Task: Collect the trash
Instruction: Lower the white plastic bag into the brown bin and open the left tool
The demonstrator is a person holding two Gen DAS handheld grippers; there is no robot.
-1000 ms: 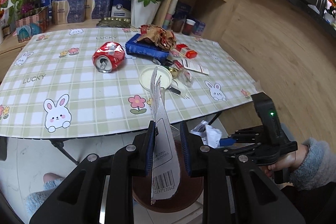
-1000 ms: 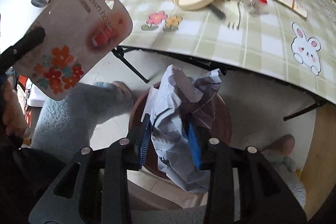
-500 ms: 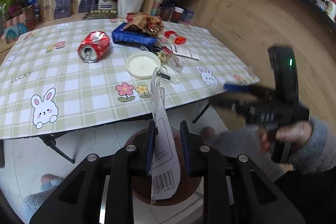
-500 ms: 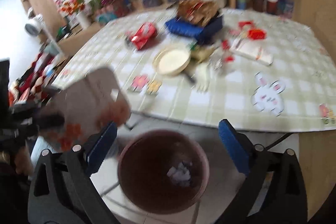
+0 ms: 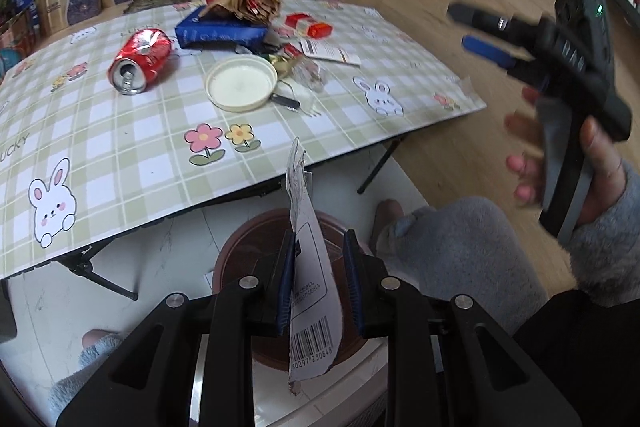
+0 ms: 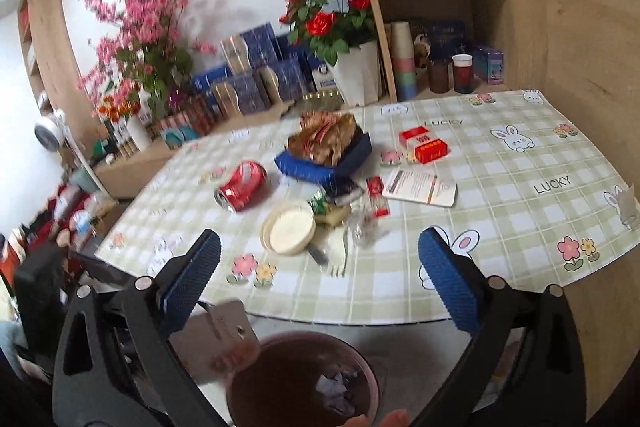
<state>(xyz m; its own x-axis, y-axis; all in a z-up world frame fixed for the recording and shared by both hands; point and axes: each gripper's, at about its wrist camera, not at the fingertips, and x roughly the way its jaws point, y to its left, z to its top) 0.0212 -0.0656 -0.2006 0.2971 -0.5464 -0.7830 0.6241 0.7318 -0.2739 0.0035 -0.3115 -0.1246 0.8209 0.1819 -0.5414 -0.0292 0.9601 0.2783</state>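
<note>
The left tool (image 5: 318, 279) is closed on a thin card package (image 5: 310, 267) with a barcode at its lower end; the card stands on edge between the blue pads. Directly beneath it, at 6 o'clock in the left wrist view, sits a round brown trash bin (image 5: 240, 251) on the pale floor.

The right tool (image 6: 320, 267) stands wide open with nothing between its blue pads. Below it, at 6 o'clock in the right wrist view, the same bin holds a crumpled wad of paper (image 6: 334, 387). In the left wrist view this tool appears at 3 o'clock, gripped by a hand (image 5: 560, 167) in a grey fleece sleeve.

Beyond both tools lies the worktop (image 6: 520, 163), covered in a green checked cloth with rabbits and flowers. On it, toward 12 o'clock, rest a crushed red can (image 6: 242, 185), a round white lid (image 6: 290, 229), a blue box (image 6: 324, 163) with a crumpled gold wrapper (image 6: 326, 137) on top, a red carton (image 6: 424, 145) and a printed leaflet (image 6: 420, 187).
</note>
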